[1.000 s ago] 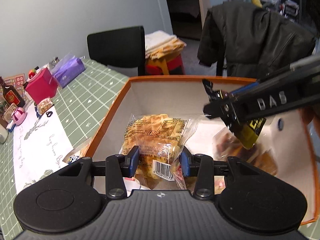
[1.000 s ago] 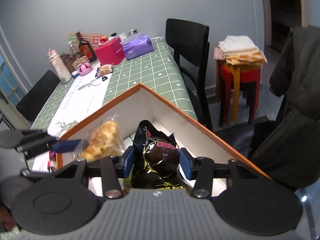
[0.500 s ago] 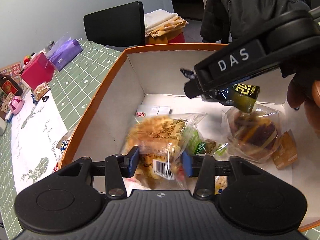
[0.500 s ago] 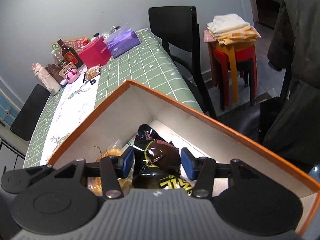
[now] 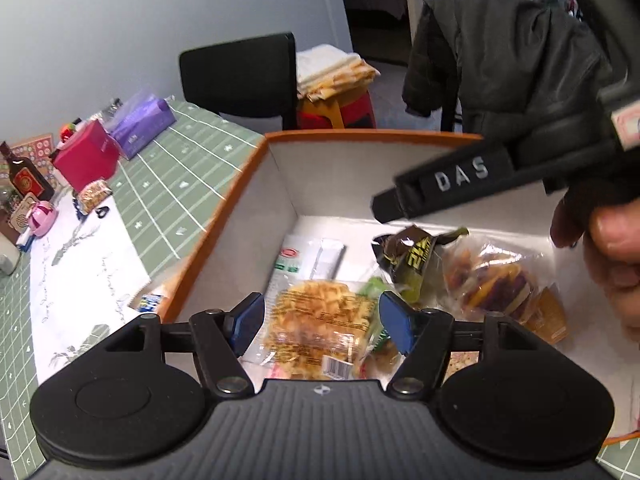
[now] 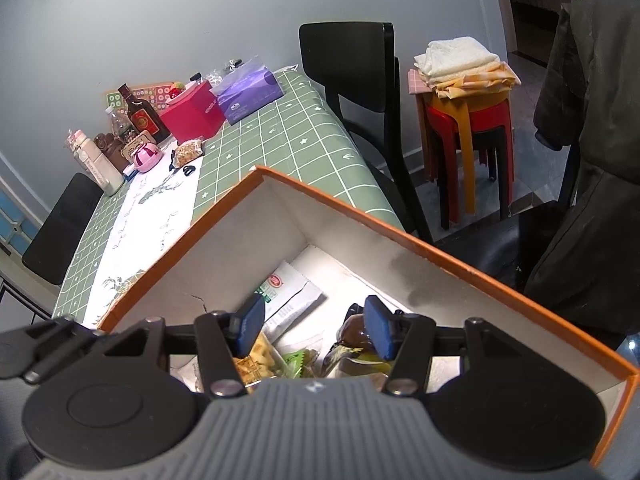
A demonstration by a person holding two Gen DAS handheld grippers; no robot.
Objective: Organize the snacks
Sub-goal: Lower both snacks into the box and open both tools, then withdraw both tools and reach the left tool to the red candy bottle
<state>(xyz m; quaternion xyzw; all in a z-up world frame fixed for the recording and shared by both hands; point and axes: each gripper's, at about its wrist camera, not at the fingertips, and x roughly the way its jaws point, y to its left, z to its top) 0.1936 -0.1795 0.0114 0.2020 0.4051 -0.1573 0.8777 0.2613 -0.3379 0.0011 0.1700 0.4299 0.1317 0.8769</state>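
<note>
The waffle packet (image 5: pixel 316 322) lies on the floor of the orange-rimmed box (image 5: pixel 224 216), at 6 o'clock in the left wrist view, between the pads of the left claw (image 5: pixel 322 322). The jaws of this claw have just been opening; they stand apart and neither pad presses the wrapper. The dark chocolate packet (image 5: pixel 416 256) lies at 1 o'clock from the waffle packet, beside a clear-wrapped pastry (image 5: pixel 492 280). The right claw (image 6: pixel 314 328) hangs inside the box with its jaws parted, having just been opening; its right-hand pad stands close against the dark packet, and contact cannot be confirmed.

Risks:
- On withdrawal, a pad may snag loose film and drag a packet out of the box.
- The two claws work close together inside the box; a careless lift may knock one against the other or against the box wall.
- Further snacks (image 5: pixel 94 194) lie on the tabletop (image 5: pixel 192 168) at 10 o'clock, well apart from the box.
</note>
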